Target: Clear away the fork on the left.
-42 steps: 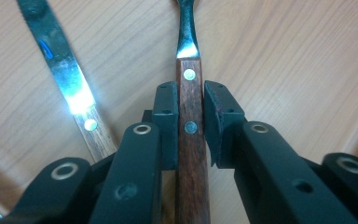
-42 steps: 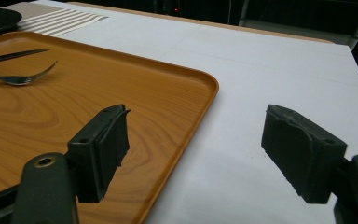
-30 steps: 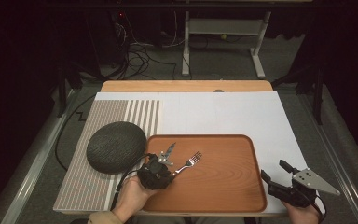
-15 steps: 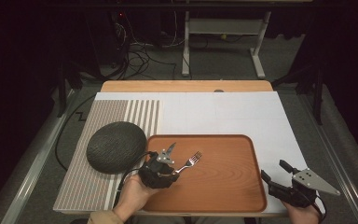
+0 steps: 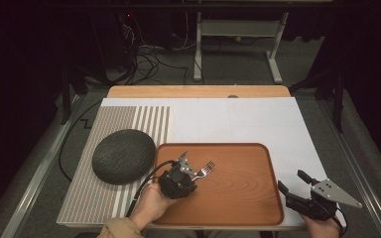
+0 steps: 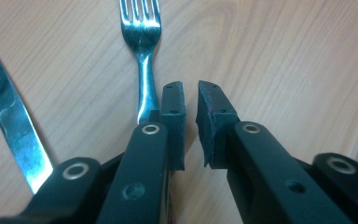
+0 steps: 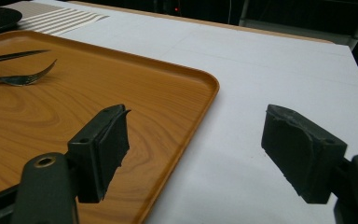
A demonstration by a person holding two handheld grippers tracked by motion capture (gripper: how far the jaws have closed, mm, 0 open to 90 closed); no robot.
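Left gripper view — left gripper (image 6: 190, 95) fingers nearly closed, empty, beside fork (image 6: 142, 42); right gripper (image 7: 193, 154) fingers wide open.

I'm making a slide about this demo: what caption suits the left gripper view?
Left gripper, jaws nearly closed with nothing between them, beside a fork on the wooden tray.

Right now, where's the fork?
In the high view the fork lies on the left part of the wooden tray, beside the knife, just ahead of the left gripper.

Dim surroundings, lit tabletop, soft close-ups
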